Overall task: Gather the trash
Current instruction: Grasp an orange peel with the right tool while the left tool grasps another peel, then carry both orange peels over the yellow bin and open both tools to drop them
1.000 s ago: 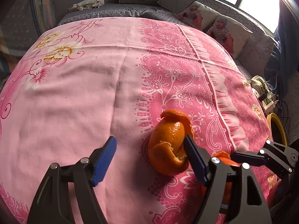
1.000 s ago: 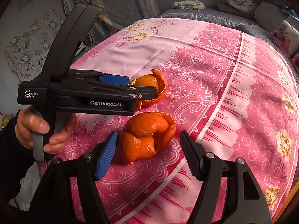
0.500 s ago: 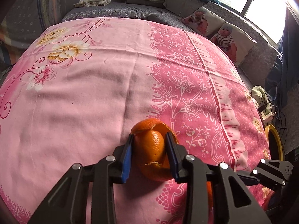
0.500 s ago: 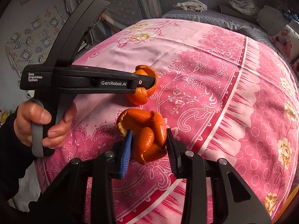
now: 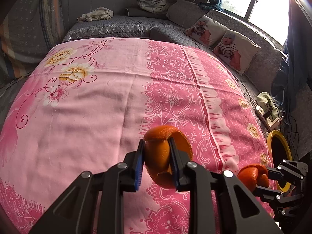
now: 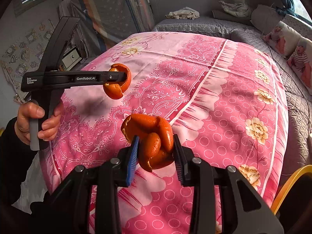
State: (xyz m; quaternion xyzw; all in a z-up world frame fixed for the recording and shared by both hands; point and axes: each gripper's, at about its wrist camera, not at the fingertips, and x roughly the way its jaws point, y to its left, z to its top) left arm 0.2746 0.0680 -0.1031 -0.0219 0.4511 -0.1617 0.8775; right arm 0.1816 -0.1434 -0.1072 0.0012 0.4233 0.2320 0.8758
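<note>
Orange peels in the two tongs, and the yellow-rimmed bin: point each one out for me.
Curled orange peel in the left tongs (image 5: pixel 159 156): left wrist view, on its smooth outer skin.
Crumpled orange peel in the right tongs (image 6: pixel 154 136): right wrist view, on its middle fold.
Yellow-rimmed bin (image 5: pixel 273 136): left wrist view, on its rim.

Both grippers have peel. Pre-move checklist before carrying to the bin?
1. Left gripper shut on its orange peel: ok.
2. Right gripper shut on the other peel: ok.
3. Both peels lifted off the pink cloth: ok, a shadow shows under the left one in the right wrist view.
4. Yellow-rimmed bin in sight: ok, off the cloth's right edge.
5. Bin has room: cannot tell.
6. Loose peel flaps secure: cannot tell.
</note>
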